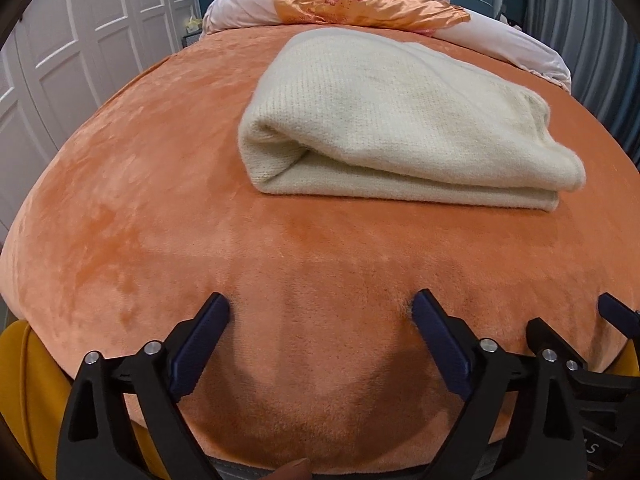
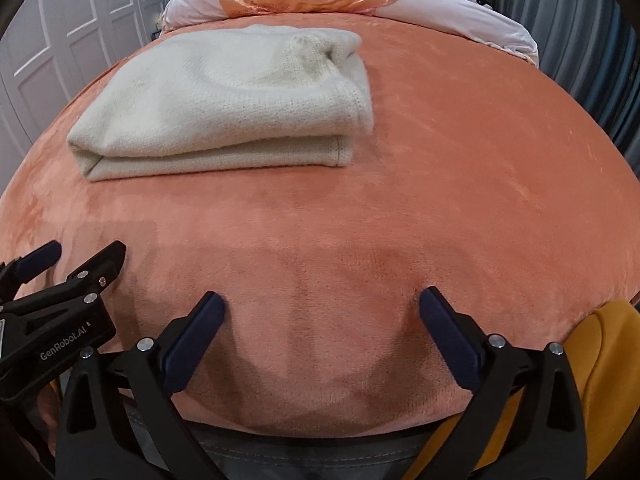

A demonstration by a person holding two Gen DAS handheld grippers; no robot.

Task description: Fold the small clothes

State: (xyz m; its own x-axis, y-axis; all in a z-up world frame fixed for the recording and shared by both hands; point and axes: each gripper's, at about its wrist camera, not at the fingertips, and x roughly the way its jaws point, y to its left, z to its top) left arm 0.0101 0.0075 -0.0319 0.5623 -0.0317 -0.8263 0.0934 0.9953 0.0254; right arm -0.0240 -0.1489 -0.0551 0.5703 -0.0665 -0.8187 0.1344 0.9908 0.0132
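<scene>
A cream knitted garment (image 1: pixel 400 120) lies folded in a thick rectangle on the orange plush bed cover (image 1: pixel 140 200). It also shows in the right wrist view (image 2: pixel 224 104), upper left. My left gripper (image 1: pixel 320 308) is open and empty, low over the cover near the bed's front edge, well short of the garment. My right gripper (image 2: pixel 322 304) is open and empty, beside the left one, also short of the garment. The right gripper shows at the right edge of the left wrist view (image 1: pixel 580 332); the left gripper shows at the left of the right wrist view (image 2: pixel 80 260).
A pink pillow with an orange floral satin cover (image 1: pixel 360 0) lies at the head of the bed. White wardrobe doors (image 1: pixel 80 40) stand to the left, a grey curtain (image 2: pixel 580 40) to the right. Yellow fabric (image 2: pixel 608 360) hangs at the bed's front edge.
</scene>
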